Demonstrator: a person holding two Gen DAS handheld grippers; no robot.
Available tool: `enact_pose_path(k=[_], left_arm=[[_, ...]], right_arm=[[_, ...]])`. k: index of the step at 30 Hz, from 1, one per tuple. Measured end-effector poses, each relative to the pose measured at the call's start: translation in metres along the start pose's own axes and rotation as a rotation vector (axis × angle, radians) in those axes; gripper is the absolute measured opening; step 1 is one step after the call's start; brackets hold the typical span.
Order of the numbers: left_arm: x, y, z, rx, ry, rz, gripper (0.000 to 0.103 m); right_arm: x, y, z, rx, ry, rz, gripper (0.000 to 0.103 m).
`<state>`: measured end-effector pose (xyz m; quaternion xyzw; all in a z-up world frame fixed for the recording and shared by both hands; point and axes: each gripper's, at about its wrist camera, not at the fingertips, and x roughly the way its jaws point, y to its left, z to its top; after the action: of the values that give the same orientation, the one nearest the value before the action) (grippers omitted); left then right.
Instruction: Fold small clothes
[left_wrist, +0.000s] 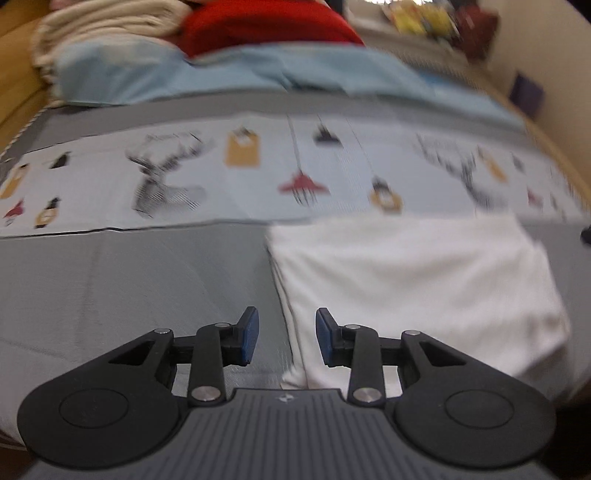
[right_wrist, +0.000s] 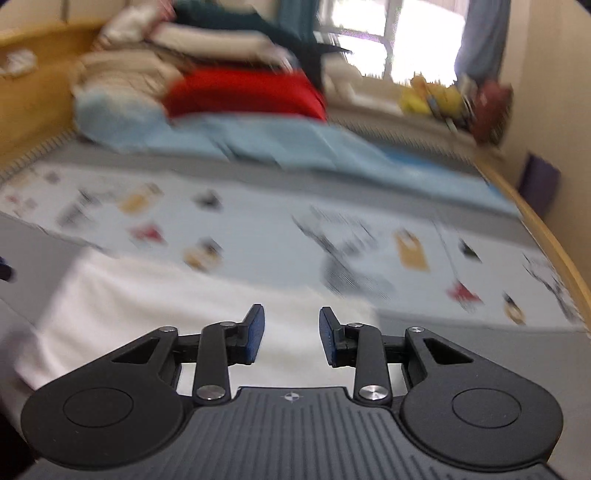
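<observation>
A folded white garment (left_wrist: 417, 291) lies flat on the grey bed cover (left_wrist: 129, 288). In the left wrist view my left gripper (left_wrist: 287, 338) hangs above the garment's left edge, its blue pads apart with nothing between them. In the right wrist view the same white garment (right_wrist: 177, 306) spreads below and left of my right gripper (right_wrist: 291, 338), whose pads also stand apart and hold nothing. Both views are blurred by motion.
A printed sheet with deer and lantern motifs (left_wrist: 258, 173) runs across the bed behind the garment. Further back lie a light blue blanket (left_wrist: 229, 74), a red cloth (left_wrist: 266, 26) and beige folded linens (left_wrist: 103, 26). A wooden bed frame (right_wrist: 546, 229) borders the right side.
</observation>
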<state>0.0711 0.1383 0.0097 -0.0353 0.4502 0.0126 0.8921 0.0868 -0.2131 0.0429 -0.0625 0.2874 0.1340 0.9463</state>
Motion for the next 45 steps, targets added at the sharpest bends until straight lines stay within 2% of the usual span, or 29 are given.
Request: enact_pose_path(k=[1,3,5,10,14,17,20,25,27,30,34,37,41,43,45], left_arm=[[-0.006,0.003,0.000,-0.022,-0.017,0.004,0.038],[-0.016,0.008,-0.001,-0.049,-0.042,0.018,0.038],[-0.021,0.013,-0.002,-0.057,-0.055,0.030,0.038],[-0.017,0.033,-0.002,-0.082,-0.023,0.050,0.038],[-0.015,0.049,-0.003,-0.110,-0.019,0.055,0.038],[-0.014,0.057,-0.002,-0.127,-0.019,0.059,0.038],[-0.011,0.062,-0.002,-0.136,-0.013,0.062,0.038],[-0.005,0.067,0.000,-0.124,0.000,0.058,0.038],[-0.002,0.067,0.000,-0.125,0.007,0.058,0.038],[0.002,0.065,0.003,-0.127,0.012,0.053,0.038],[0.006,0.060,0.005,-0.120,0.014,0.043,0.038],[0.014,0.056,0.005,-0.131,0.037,0.020,0.040],[0.035,0.052,0.001,-0.167,0.116,-0.069,0.060],[0.048,0.053,-0.005,-0.233,0.147,-0.143,0.065],[0.066,0.056,-0.011,-0.311,0.201,-0.234,0.066]], right_arm=[[-0.001,0.014,0.001,0.027,-0.016,0.041,0.011],[0.005,0.039,-0.001,0.058,-0.005,0.092,0.011],[0.015,0.068,-0.007,0.060,0.042,0.175,0.011],[0.035,0.150,-0.031,-0.102,0.130,0.331,0.011],[0.051,0.200,-0.048,-0.200,0.215,0.413,0.013],[0.062,0.231,-0.061,-0.270,0.279,0.446,0.025],[0.067,0.248,-0.071,-0.310,0.317,0.461,0.027],[0.079,0.269,-0.090,-0.404,0.400,0.454,0.037],[0.079,0.275,-0.095,-0.439,0.395,0.452,0.041],[0.083,0.278,-0.096,-0.468,0.388,0.445,0.041],[0.084,0.273,-0.090,-0.446,0.383,0.427,0.013],[0.080,0.262,-0.079,-0.358,0.373,0.432,0.010],[0.063,0.248,-0.060,-0.290,0.296,0.444,0.010],[0.057,0.239,-0.053,-0.250,0.272,0.450,0.009],[0.054,0.229,-0.046,-0.206,0.260,0.459,0.009]])
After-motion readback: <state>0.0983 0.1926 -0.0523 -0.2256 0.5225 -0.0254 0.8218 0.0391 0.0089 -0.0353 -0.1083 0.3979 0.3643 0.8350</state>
